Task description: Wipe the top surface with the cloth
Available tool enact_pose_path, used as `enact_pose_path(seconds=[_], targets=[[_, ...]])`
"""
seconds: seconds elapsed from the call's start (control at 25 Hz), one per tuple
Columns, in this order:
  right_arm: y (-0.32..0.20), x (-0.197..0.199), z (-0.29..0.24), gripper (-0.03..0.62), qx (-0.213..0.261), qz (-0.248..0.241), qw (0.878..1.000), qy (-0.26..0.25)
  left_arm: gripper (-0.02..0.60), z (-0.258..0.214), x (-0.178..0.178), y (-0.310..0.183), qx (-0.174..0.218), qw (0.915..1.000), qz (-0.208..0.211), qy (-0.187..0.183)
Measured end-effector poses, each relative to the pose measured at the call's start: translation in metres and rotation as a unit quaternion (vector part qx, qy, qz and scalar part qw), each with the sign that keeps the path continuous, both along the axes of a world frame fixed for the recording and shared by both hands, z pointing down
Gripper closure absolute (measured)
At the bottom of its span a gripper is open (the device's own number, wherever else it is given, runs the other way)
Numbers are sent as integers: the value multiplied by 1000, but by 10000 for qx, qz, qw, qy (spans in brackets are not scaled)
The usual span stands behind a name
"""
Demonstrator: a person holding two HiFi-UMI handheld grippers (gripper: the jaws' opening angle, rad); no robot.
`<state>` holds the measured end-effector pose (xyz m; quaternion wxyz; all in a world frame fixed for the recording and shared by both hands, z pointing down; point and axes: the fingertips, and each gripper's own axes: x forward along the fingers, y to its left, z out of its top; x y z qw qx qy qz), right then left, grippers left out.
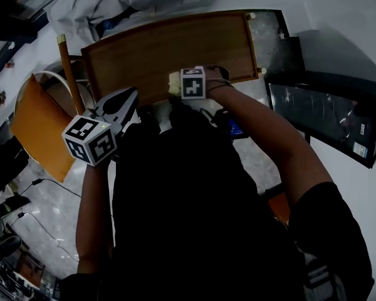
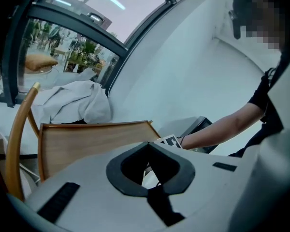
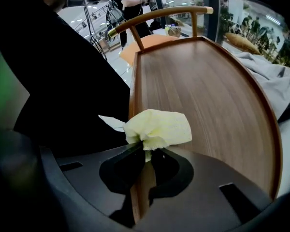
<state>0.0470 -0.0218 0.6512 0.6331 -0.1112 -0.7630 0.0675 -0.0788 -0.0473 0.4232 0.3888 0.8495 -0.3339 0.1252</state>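
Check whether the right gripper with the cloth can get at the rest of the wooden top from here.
Probably yes. The right gripper, shut on the yellow cloth, is at the near edge of the wooden top, and the surface ahead lies bare, with nothing to block a sweep.

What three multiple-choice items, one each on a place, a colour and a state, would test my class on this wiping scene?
1. Where is the cloth? A. At the wooden top's edge, in the right claw. B. On a chair seat. C. On the floor.
2. What colour is the cloth? A. Blue. B. Pale yellow. C. Red.
3. How is the left claw? A. Wide open. B. Shut on the cloth. C. Shut, empty.
Answers: 1 A, the right gripper view shows it pinched there; 2 B, it shows pale yellow against the brown wood; 3 C, its tips meet with nothing between.
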Motion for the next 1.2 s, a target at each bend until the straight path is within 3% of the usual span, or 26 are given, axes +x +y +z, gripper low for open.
enact_pose_path(seconds=[0.36, 0.76, 1.2], targets=[[-18, 76, -2, 546, 82, 206, 9989, 405, 572, 7, 48, -15, -66, 9991, 408, 60], [-32, 149, -4, 546, 202, 405, 9958, 799, 572, 9, 79, -25, -110, 9972, 734, 36], [-41, 217, -5, 546, 136, 148, 9805, 1954, 572, 1, 104, -29, -27, 9969, 788, 12]])
